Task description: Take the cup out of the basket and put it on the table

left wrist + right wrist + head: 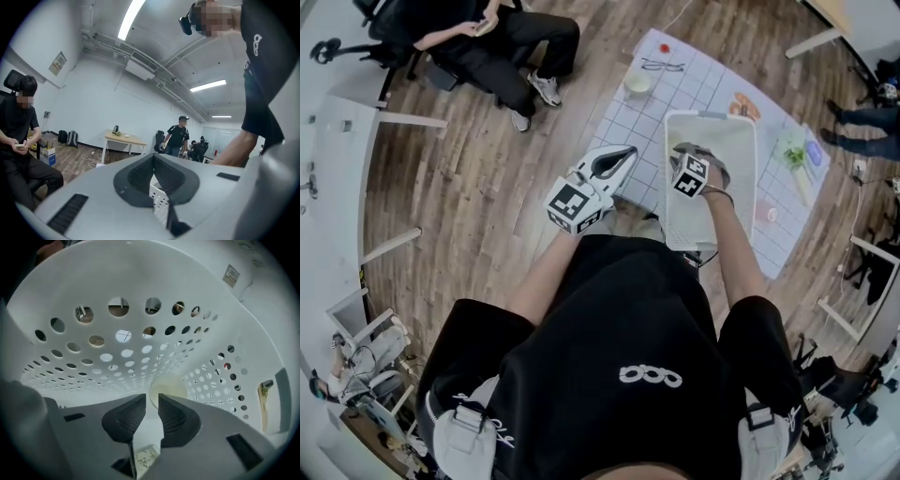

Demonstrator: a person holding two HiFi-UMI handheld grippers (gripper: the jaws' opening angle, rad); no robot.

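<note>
Cup [168, 389]: at bottom of basket [140, 282], just beyond my fingertips. Judged light, rigid, smooth, prob. slippery; best hold = pinch across rim/wall. R gripper [152, 397]: fingers narrowly apart, nothing btwn them, no contact. L gripper [153, 158]: fingers together, empty, outside basket.

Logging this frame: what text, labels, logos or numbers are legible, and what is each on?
No word or number is legible in any view.
Black shirt: white logo of three linked loops, no letters.
Wall poster: too small to read.
Sticker on the basket: blurred, unreadable.
On the left gripper and right gripper: square marker patterns, no letters.
</note>
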